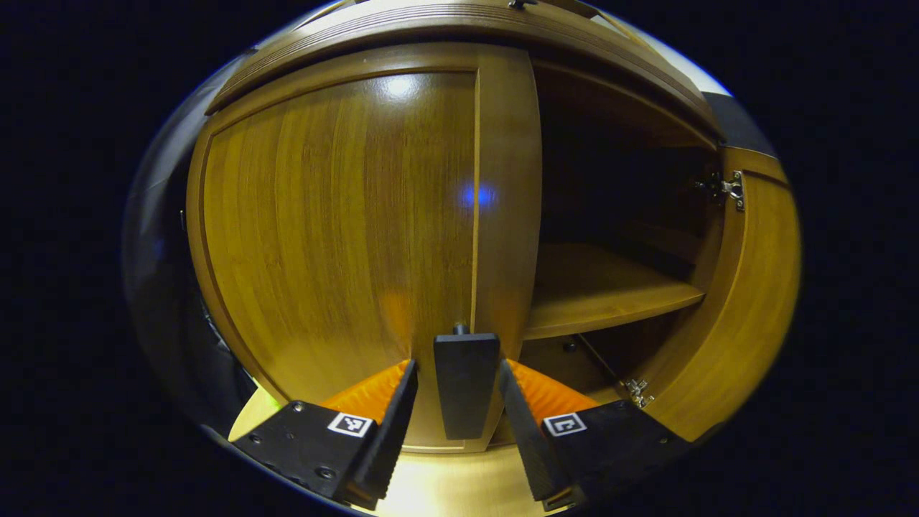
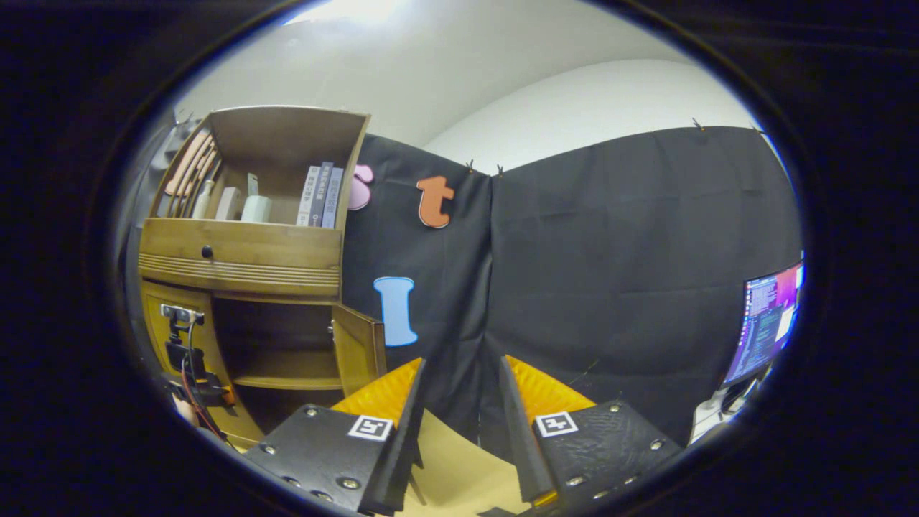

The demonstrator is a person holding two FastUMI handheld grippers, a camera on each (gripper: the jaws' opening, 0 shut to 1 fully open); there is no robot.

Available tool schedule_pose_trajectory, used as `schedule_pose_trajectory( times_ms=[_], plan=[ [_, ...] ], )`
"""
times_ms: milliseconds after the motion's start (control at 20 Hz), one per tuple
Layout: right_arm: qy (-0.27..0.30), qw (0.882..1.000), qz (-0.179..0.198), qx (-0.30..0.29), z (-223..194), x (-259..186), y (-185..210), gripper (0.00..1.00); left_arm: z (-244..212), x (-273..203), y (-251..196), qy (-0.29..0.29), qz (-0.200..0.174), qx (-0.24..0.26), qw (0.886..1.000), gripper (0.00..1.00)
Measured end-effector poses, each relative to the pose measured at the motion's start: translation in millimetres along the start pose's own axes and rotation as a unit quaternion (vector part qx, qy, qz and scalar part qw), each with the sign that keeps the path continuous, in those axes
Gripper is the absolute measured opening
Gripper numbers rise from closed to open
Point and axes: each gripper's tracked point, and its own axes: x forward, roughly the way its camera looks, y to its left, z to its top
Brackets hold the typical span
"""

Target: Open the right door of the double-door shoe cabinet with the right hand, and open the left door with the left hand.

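The shoe cabinet [image 1: 344, 215] fills my left gripper view: its left door [image 1: 337, 230] stands closed, its right door [image 1: 739, 301] swung wide beside the bare inner shelf [image 1: 603, 287]. My left tongs [image 1: 459, 391] sit apart, one finger on either side of the left door's dark handle [image 1: 466, 384], not pressing it. My right tongs [image 2: 459, 402] hang apart and hold nothing, well off from the cabinet, facing the black cloth wall [image 2: 632, 287].

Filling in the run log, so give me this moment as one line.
right door: open | left door: closed | left gripper: open around handle | right gripper: open, away from cabinet
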Motion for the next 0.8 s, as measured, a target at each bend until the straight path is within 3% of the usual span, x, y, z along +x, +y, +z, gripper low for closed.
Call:
schedule_pose_trajectory(
  times_ms=[150,200,250,400,600,700,750,800],
  plan=[
    [0.005,1.0,0.01,-0.004,-4.1,1.2,7.3,0.54,-3.7,0.5,-5.9,0.005,-0.009,-0.005,1.0,0.4],
    [0.006,1.0,0.014,-0.006,-5.0,2.0,9.5,0.54,-5.7,1.2,-6.4,0.004,-0.01,-0.004,1.0,0.36],
    [0.008,1.0,0.017,-0.008,-5.4,1.8,11.5,0.58,-6.2,1.9,-6.6,0.006,-0.011,-0.003,1.0,0.37],
    [0.01,1.0,0.026,-0.013,-5.6,2.6,15.6,0.54,-6.0,-0.5,-6.8,0.006,-0.015,-0.006,1.0,0.35],
    [0.01,0.999,0.036,-0.011,-5.4,0.8,17.6,0.59,-8.4,-9.1,-5.6,0.008,-0.013,-0.009,1.0,0.34],
    [0.011,0.999,0.043,-0.007,-6.4,0.1,20.0,0.7,-9.8,-16.3,-5.2,0.007,-0.016,-0.011,1.0,0.34],
    [0.012,0.999,0.046,-0.006,-6.1,-0.4,21.8,0.7,-10.7,-20.0,-4.3,0.008,-0.018,-0.01,1.0,0.34],
    [0.013,0.999,0.051,-0.004,-6.8,2.4,24.4,0.63,-11.7,-23.8,-4.1,0.007,-0.019,-0.011,1.0,0.34]
  ],
)
